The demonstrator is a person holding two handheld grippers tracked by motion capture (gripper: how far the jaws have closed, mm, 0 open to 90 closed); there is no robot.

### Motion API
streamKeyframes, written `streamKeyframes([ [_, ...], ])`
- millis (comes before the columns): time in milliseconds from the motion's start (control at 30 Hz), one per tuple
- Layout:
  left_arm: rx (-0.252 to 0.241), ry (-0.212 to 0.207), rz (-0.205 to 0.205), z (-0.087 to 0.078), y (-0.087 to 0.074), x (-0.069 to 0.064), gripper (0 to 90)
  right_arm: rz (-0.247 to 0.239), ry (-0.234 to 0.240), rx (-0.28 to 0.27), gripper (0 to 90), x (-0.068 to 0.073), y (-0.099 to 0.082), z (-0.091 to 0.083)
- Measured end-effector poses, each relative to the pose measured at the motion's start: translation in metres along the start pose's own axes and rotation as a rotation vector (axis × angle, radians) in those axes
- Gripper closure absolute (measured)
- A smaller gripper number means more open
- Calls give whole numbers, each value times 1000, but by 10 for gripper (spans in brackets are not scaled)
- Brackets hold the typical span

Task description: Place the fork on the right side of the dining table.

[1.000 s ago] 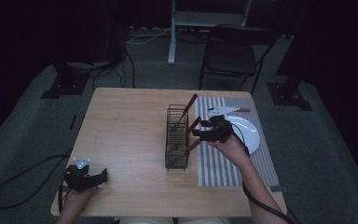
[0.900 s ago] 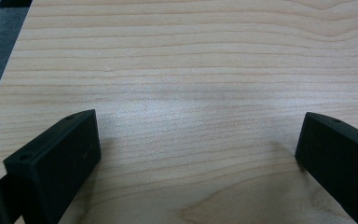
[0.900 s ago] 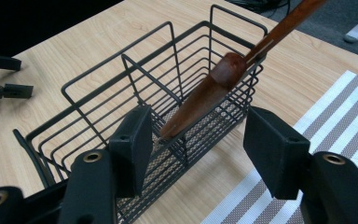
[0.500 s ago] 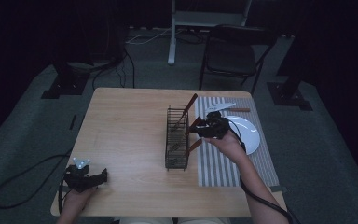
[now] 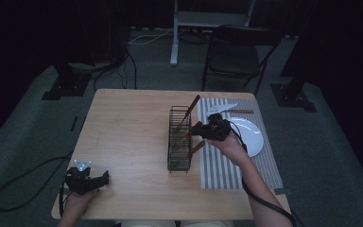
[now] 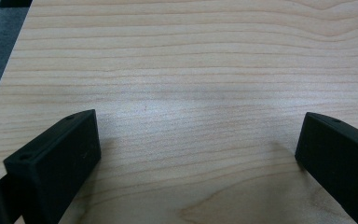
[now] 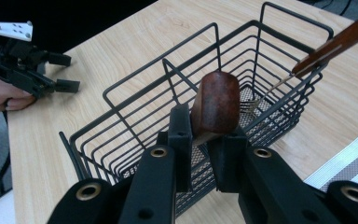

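The wooden handle (image 7: 216, 107) of a utensil is clamped between the jaws of the right hand-held gripper (image 7: 204, 140), which have just been closing on it; the utensil hangs over the wire basket (image 7: 177, 112), at its near rim. Its working end is hidden, so what kind of utensil it is cannot be told. A fork (image 7: 307, 60) with a like handle already leans in the basket's far end. To do this step well, I judge the handle should stay pinched firmly and be steered slowly, its low end kept clear of the wires and of the fork. On the striped mat (image 5: 227, 165) a plate (image 5: 248, 135) lies just beside the basket. The left hand-held gripper (image 5: 87, 178) rests on the tabletop (image 6: 191, 70), jaws apart and empty.
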State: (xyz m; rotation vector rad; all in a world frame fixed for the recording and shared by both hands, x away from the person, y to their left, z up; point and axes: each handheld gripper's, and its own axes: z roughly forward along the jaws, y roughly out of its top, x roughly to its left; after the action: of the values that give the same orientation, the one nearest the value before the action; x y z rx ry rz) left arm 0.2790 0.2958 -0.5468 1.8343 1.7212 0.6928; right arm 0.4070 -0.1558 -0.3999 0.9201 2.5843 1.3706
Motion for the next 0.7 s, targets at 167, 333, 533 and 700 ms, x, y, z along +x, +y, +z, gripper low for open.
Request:
streamKeyframes([
  [167,0,0,0,0,0,0,3,-22,-18,7,808,5,3,-2],
  [333,0,1,0,0,0,0,3,-26,-33,-8,809,7,4,-12],
  [533,-1,1,0,0,0,0,3,-35,-40,-39,809,12,9,-29],
  [700,-1,0,0,0,0,0,3,-53,-41,-64,809,20,13,-45],
])
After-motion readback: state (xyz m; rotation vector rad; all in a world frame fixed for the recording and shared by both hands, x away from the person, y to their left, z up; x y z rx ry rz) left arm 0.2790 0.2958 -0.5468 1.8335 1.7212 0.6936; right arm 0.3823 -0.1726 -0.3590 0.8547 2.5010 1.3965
